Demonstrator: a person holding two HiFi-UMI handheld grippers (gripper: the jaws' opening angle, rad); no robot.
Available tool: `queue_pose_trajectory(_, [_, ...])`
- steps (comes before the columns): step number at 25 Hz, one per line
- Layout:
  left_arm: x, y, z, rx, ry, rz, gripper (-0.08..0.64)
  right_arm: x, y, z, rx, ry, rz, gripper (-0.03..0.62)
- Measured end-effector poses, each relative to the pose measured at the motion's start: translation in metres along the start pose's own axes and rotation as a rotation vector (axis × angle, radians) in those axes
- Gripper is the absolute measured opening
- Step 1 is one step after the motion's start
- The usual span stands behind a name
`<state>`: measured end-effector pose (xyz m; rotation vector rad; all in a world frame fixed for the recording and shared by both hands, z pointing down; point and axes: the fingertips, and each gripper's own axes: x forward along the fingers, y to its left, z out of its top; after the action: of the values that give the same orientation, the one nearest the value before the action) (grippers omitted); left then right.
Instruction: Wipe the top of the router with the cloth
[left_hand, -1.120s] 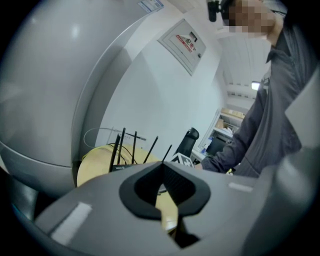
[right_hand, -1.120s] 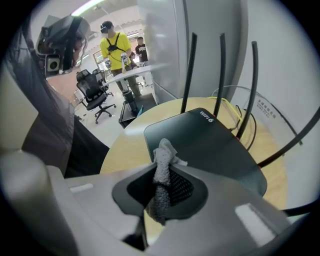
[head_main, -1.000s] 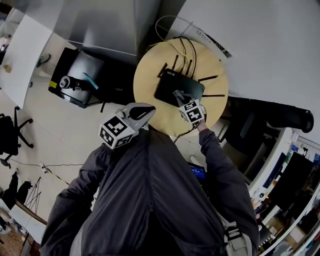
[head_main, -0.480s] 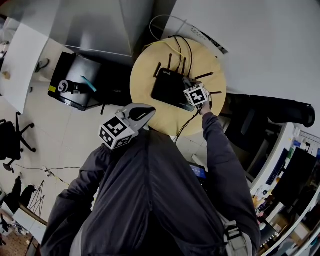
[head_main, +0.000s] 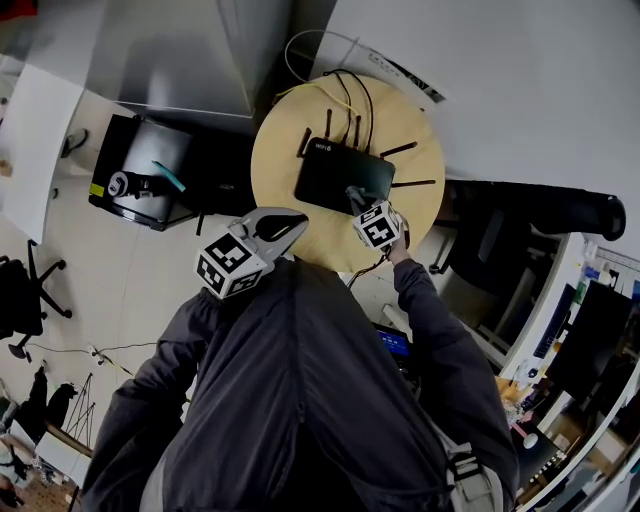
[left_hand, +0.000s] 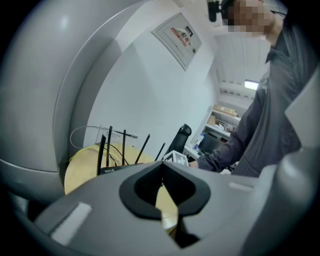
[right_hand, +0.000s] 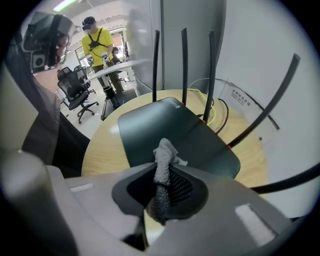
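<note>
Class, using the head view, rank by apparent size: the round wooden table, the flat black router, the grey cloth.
Largest: round wooden table
Next: flat black router
Smallest: grey cloth, only a small tuft shows

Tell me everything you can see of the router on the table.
The router is a flat, dark box with white print at one corner. It lies on the round wooden table. Thin black antennas stand along its far edge and splay from one side; black and yellow cables leave its back. The grey cloth, held by the right gripper, seems to touch its top.
</note>
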<state>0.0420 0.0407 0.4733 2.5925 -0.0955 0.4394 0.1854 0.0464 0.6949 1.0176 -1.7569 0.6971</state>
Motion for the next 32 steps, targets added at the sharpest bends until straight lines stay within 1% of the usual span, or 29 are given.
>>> queue_pose_trajectory(5, [0.001, 0.001, 0.0, 0.007, 0.012, -0.028, 0.0, -0.007, 0.023, -0.01, 0.014, 0.0, 0.023, 0.031])
queue_pose_trajectory(8, [0.0, 0.005, 0.001, 0.01, 0.015, -0.038, 0.0, -0.006, 0.024, -0.011, 0.039, 0.002, 0.037, 0.031])
queue_pose_trajectory(9, [-0.001, 0.006, 0.002, 0.011, 0.015, -0.04, 0.0, -0.007, 0.018, -0.009, 0.059, -0.008, 0.028, 0.031])
queue_pose_trajectory(10, [-0.003, 0.008, 0.002, 0.012, 0.015, -0.042, 0.0, -0.008, 0.008, -0.007, 0.091, -0.026, 0.001, 0.031])
queue_pose_trajectory(12, [-0.006, 0.011, 0.003, 0.012, 0.014, -0.045, 0.0, -0.011, -0.027, -0.006, 0.175, -0.058, -0.1, 0.032])
queue_pose_trajectory(14, [-0.01, 0.014, 0.003, 0.011, 0.014, -0.046, 0.0, -0.011, -0.061, -0.007, 0.262, -0.064, -0.194, 0.031])
queue_pose_trajectory(15, [-0.012, 0.016, 0.003, 0.01, 0.014, -0.048, 0.0, -0.011, -0.074, -0.009, 0.3, -0.059, -0.226, 0.031])
queue_pose_trajectory(18, [-0.016, 0.019, 0.004, 0.01, 0.01, -0.051, 0.0, -0.01, -0.097, -0.014, 0.368, -0.031, -0.295, 0.031])
queue_pose_trajectory(20, [-0.02, 0.022, 0.005, 0.009, 0.008, -0.052, 0.0, -0.009, -0.105, -0.017, 0.399, -0.021, -0.321, 0.032])
queue_pose_trajectory(22, [-0.022, 0.024, 0.005, 0.009, 0.009, -0.055, 0.0, -0.009, -0.107, -0.018, 0.403, -0.007, -0.32, 0.031])
queue_pose_trajectory(25, [-0.023, 0.025, 0.004, 0.012, 0.015, -0.07, 0.0, -0.009, -0.1, -0.02, 0.322, 0.038, -0.297, 0.031])
queue_pose_trajectory(27, [-0.022, 0.025, 0.004, 0.015, 0.016, -0.083, 0.0, -0.01, -0.089, -0.023, 0.292, 0.059, -0.277, 0.031])
queue_pose_trajectory(29, [-0.022, 0.025, 0.005, 0.018, 0.017, -0.095, 0.0, -0.01, -0.074, -0.029, 0.305, 0.06, -0.247, 0.031])
queue_pose_trajectory(32, [-0.021, 0.024, 0.004, 0.023, 0.021, -0.113, 0.0, -0.013, -0.057, -0.035, 0.31, 0.043, -0.242, 0.03])
